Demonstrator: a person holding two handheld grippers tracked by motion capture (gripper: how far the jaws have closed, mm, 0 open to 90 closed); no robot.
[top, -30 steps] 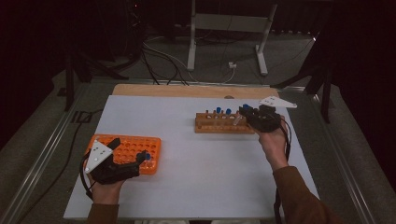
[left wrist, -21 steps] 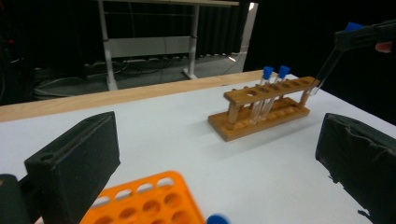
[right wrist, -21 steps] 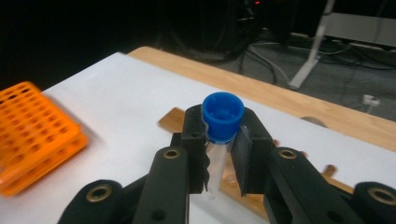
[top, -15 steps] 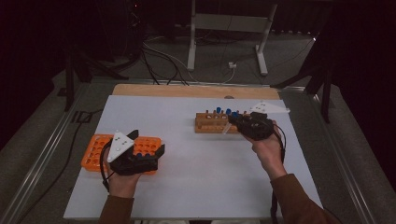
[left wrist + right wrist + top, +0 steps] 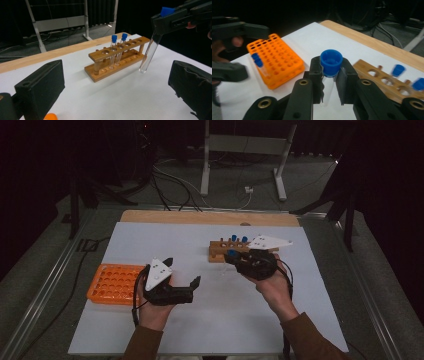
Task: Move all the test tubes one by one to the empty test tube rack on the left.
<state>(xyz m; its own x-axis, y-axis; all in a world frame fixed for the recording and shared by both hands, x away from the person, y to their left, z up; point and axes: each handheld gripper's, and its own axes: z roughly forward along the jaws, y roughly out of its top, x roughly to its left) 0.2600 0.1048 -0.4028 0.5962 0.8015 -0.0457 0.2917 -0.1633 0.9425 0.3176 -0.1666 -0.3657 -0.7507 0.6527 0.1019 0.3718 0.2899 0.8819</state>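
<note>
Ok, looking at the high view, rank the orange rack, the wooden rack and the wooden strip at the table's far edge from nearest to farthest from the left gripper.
1. The orange rack, just to the left of the left gripper.
2. The wooden rack, beyond it and to the right.
3. The wooden strip, along the table's far edge.

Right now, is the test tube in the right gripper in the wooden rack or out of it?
Out. The right gripper holds the capped test tube clear of the wooden rack, its tip above the table.

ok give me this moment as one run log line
right gripper: shut on test tube, clear of wooden rack | left gripper: open, holding nothing | orange rack: near left edge of table
</note>
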